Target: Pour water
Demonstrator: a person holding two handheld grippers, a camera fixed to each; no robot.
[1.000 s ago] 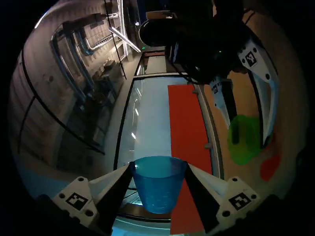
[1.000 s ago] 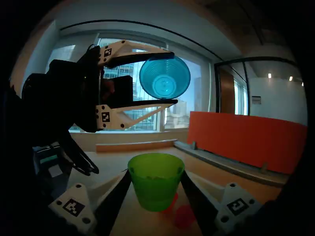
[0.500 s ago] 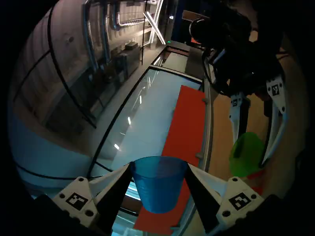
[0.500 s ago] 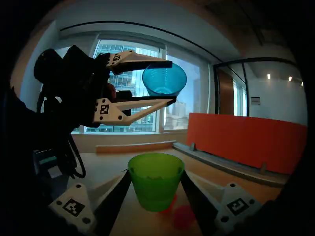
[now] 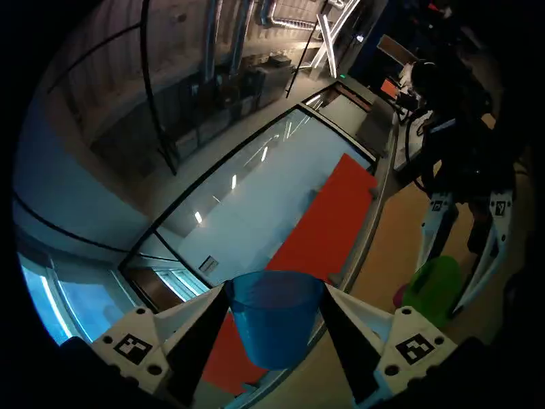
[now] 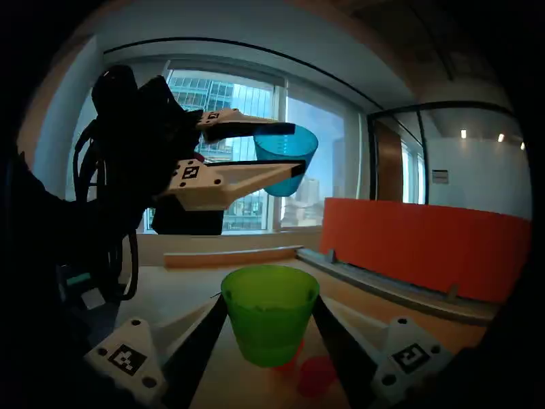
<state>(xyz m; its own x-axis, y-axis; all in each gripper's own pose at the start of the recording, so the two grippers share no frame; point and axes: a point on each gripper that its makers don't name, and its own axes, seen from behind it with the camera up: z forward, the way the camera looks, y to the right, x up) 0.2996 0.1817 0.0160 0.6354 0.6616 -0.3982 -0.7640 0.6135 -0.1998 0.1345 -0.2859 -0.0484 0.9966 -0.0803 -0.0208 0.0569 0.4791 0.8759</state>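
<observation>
Two likely light, squeezable cups are clamped mid-wall: blue cup [image 5: 274,330] in left gripper [image 5: 274,293], green cup [image 6: 269,324] in right gripper [image 6: 270,301].

Site: high-rise office | windows [image 6: 231,129] at 11 o'clock, towers [image 6: 240,95] outside | glass partition [image 6: 409,163] at 2 o'clock | orange divider [image 6: 422,245] at 3 o'clock on wooden desk [image 6: 170,293] | left gripper view: exposed ceiling pipes [image 5: 240,34] at 12 o'clock

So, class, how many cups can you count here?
2. The blue cup is gripped in the left gripper, up high; the green cup is gripped in the right gripper, lower down. Others may be hidden.
</observation>
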